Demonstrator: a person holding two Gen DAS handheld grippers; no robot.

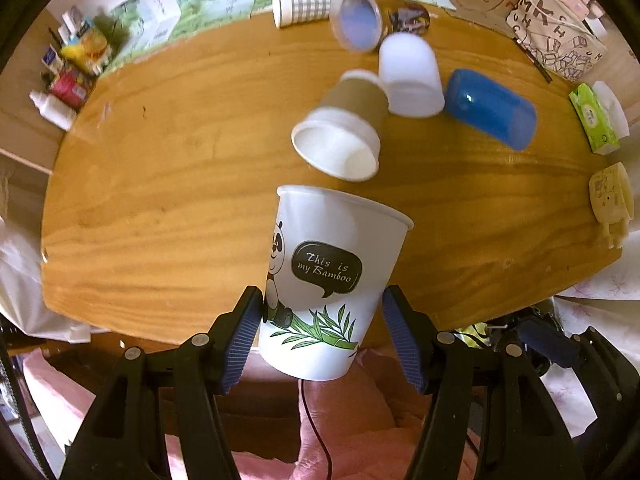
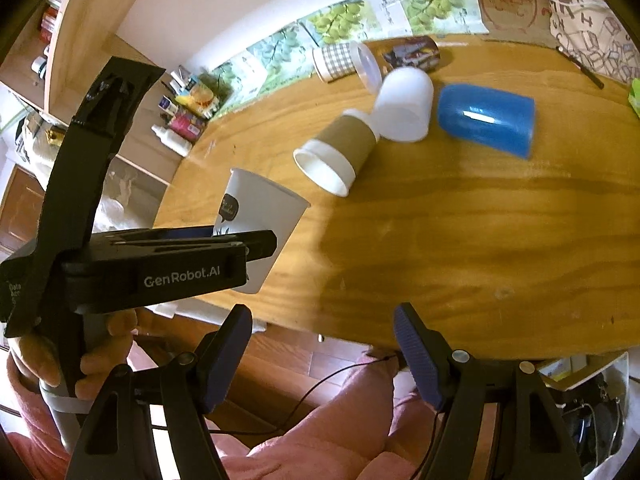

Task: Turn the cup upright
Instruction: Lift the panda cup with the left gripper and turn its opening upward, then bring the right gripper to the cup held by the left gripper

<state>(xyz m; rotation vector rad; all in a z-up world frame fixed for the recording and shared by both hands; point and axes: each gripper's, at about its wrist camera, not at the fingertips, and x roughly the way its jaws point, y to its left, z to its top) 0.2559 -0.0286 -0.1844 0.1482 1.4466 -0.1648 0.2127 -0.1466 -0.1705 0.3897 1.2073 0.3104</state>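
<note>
My left gripper (image 1: 322, 312) is shut on a white paper cup with a panda print (image 1: 332, 276), holding it mouth up and slightly tilted above the table's near edge. The same panda cup (image 2: 260, 216) shows in the right wrist view, held by the left gripper (image 2: 256, 242). My right gripper (image 2: 322, 344) is open and empty, near the table's front edge, to the right of the held cup. A brown-sleeved paper cup (image 1: 344, 128) lies on its side mid-table; it also shows in the right wrist view (image 2: 336, 152).
On the wooden table (image 1: 160, 160) a frosted white cup (image 1: 412, 76) stands mouth down, and a blue cup (image 1: 490, 108), a checked cup (image 1: 304, 2) and a clear-lidded can (image 1: 360, 20) lie on their sides. Boxes, a bag (image 1: 560, 32) and tissues (image 1: 596, 124) line the edges.
</note>
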